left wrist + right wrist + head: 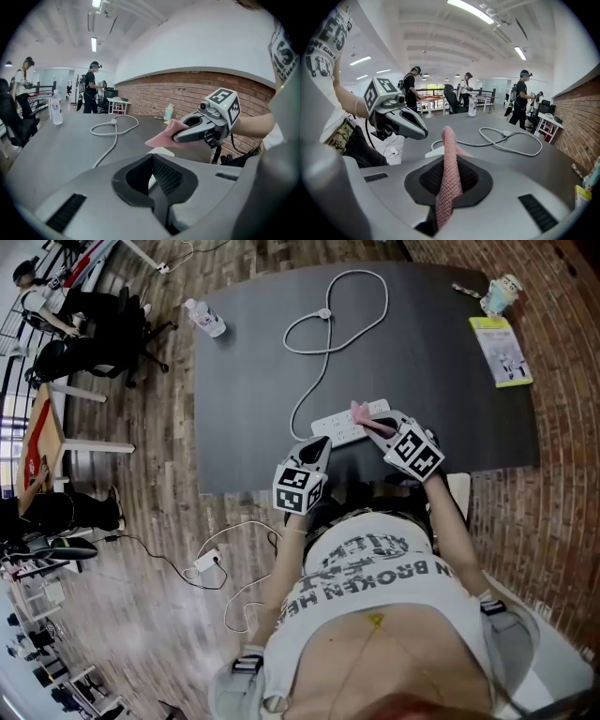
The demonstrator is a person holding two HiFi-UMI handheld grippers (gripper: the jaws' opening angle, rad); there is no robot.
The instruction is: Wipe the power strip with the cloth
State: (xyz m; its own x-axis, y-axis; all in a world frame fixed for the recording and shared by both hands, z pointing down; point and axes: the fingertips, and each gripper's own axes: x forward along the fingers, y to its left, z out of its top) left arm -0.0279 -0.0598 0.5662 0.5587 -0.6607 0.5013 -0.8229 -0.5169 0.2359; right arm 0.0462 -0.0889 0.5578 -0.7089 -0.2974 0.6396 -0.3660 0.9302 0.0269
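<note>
Head view: right gripper (382,427) is pinching the pink cloth (360,412) just over the white power strip (339,426) lying on the dark table (431,371), while left gripper (317,448) is hovering alongside, jaws pressed together, empty.

The shirt (375,568) bears white print; only the word "BROKEN" reads surely. Print on the booklet (502,351) is too small to read.

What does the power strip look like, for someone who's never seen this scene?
Find the large dark grey table. Near its front edge, by the person, lies the power strip: a flat white bar. Unlike its neighbours, it trails a looped white cable.
</note>
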